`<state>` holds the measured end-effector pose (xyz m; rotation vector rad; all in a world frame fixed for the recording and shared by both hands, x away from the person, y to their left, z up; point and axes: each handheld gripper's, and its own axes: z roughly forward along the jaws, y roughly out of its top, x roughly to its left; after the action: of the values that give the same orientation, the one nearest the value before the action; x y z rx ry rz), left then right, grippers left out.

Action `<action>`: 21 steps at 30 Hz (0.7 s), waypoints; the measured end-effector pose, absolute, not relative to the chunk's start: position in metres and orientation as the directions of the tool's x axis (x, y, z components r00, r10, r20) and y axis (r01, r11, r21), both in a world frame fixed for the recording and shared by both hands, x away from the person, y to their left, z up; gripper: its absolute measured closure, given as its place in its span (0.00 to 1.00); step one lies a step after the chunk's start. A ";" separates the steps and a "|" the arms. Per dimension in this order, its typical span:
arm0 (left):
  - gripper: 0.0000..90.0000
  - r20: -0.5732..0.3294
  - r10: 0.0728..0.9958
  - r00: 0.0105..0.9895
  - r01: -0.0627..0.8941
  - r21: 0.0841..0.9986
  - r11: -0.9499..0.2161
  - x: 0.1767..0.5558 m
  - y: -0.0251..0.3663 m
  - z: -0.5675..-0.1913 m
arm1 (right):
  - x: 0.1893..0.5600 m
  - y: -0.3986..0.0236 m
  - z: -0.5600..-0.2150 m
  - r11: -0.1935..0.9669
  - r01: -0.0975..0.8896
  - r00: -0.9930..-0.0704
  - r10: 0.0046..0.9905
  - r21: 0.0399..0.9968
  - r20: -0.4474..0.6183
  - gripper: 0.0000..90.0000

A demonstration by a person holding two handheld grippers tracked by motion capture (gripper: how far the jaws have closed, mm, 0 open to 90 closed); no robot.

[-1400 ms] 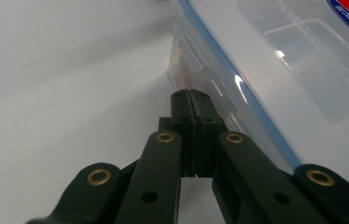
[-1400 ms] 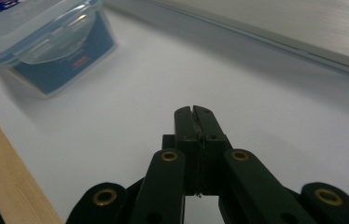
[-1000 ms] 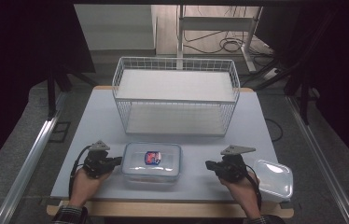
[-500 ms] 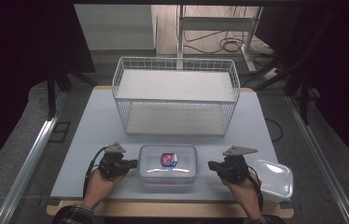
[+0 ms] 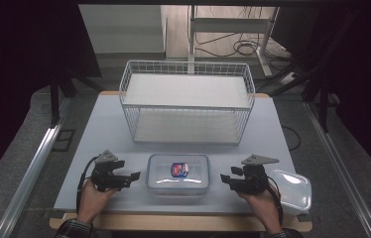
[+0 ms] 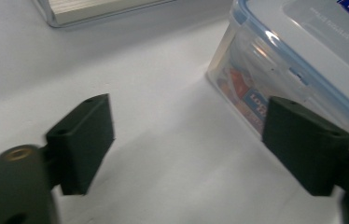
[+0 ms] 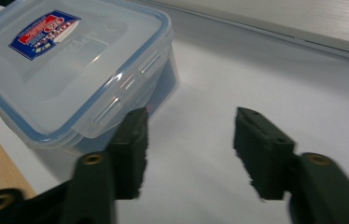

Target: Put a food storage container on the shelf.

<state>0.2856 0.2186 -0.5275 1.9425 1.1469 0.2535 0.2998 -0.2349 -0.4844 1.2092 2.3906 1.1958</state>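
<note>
Seen from above, my left gripper (image 5: 133, 175) sits in the lower left of the frame, just beside the left wall of the clear lidded container (image 5: 178, 172). Its jaws have just been opening and now stand wide apart over bare white table (image 5: 99, 129), nothing between them. A second ago the container lay further left, hard against this gripper; it now rests at lower centre, in front of the wire basket (image 5: 186, 101). To the right, my right gripper (image 5: 223, 179) has likewise just been opening; its jaws are apart and empty, close to the container's right wall. A spare lid (image 5: 292, 191) lies at the far lower right. I judge the container has been slid into position and released, ready for a fresh grasp.
</note>
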 end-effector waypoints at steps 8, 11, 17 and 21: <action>0.05 -0.230 0.764 0.603 0.610 0.750 -0.256 0.285 0.217 -0.529 | 0.305 -0.234 -0.488 0.317 0.579 -0.664 0.717 0.751 0.210 0.21; 0.06 -0.248 0.760 0.601 0.617 0.748 -0.245 0.285 0.217 -0.525 | 0.305 -0.231 -0.488 0.320 0.571 -0.682 0.698 0.756 0.219 0.16; 0.06 -0.283 0.741 0.609 0.613 0.760 -0.214 0.286 0.216 -0.517 | 0.308 -0.225 -0.485 0.288 0.561 -0.706 0.655 0.776 0.268 0.10; 0.06 -0.286 0.728 0.623 0.606 0.765 -0.218 0.288 0.210 -0.509 | 0.310 -0.220 -0.484 0.298 0.557 -0.713 0.650 0.775 0.263 0.10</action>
<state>0.2875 0.2103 -0.5091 1.9174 1.0576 0.1651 0.3102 -0.2196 -0.4836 1.1429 2.4478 1.3947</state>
